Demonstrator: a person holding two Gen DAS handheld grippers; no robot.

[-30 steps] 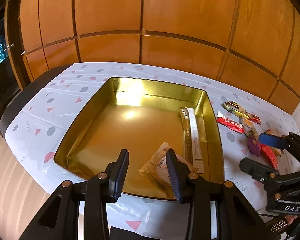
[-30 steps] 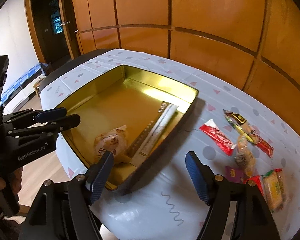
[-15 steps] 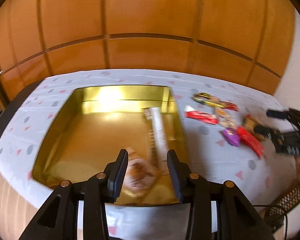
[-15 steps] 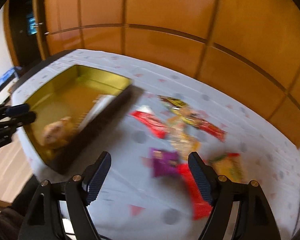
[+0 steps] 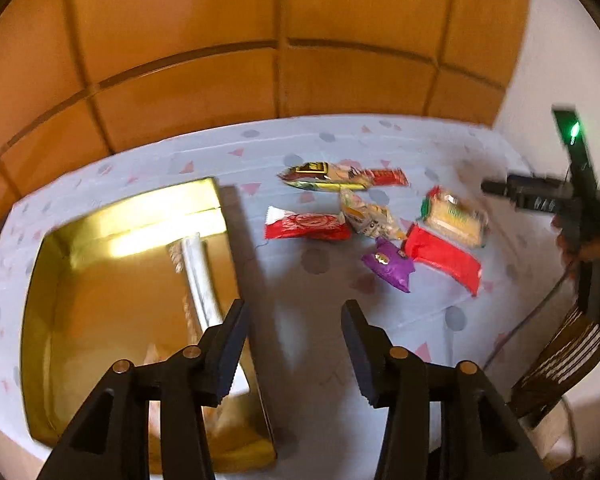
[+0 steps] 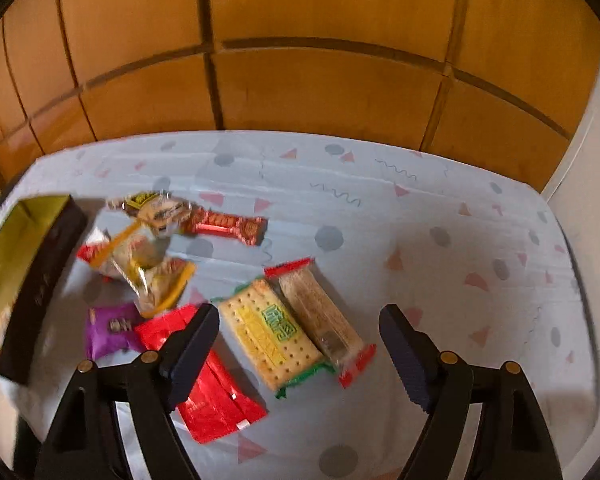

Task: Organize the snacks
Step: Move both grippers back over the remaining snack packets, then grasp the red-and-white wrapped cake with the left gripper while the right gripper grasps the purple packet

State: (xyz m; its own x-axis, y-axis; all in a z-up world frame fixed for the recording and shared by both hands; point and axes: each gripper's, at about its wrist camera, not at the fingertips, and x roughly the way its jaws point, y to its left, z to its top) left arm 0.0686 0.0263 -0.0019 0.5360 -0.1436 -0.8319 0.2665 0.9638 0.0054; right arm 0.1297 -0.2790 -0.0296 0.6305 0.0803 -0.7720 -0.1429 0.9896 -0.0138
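A gold tin (image 5: 100,300) stands at the left with a long silver stick pack (image 5: 202,280) inside; a bun pack in it is mostly hidden behind my left finger. My left gripper (image 5: 294,320) hangs over the tin's right rim and the bare cloth. Its jaws are opening with nothing between them. Loose snacks lie to the right: a red pack (image 5: 306,226), a purple pack (image 5: 388,266) and a long red pack (image 5: 444,258). My right gripper (image 6: 300,320) hovers over a yellow-green cracker pack (image 6: 270,330) and a red-edged biscuit pack (image 6: 320,316). Its jaws are opening and the pads touch neither pack.
The table wears a pale cloth (image 6: 440,240) with dots and triangles, and a wood-panelled wall stands behind it. More wrapped snacks (image 6: 152,236) are heaped near the tin's corner (image 6: 32,280). A hand (image 5: 592,248) holds the right tool at the far right, above a slatted chair (image 5: 560,360).
Both views have swung right, from the tin toward the loose snacks. The bun pack that lay between my left fingers stays in the tin. Both pairs of jaws stand wider.
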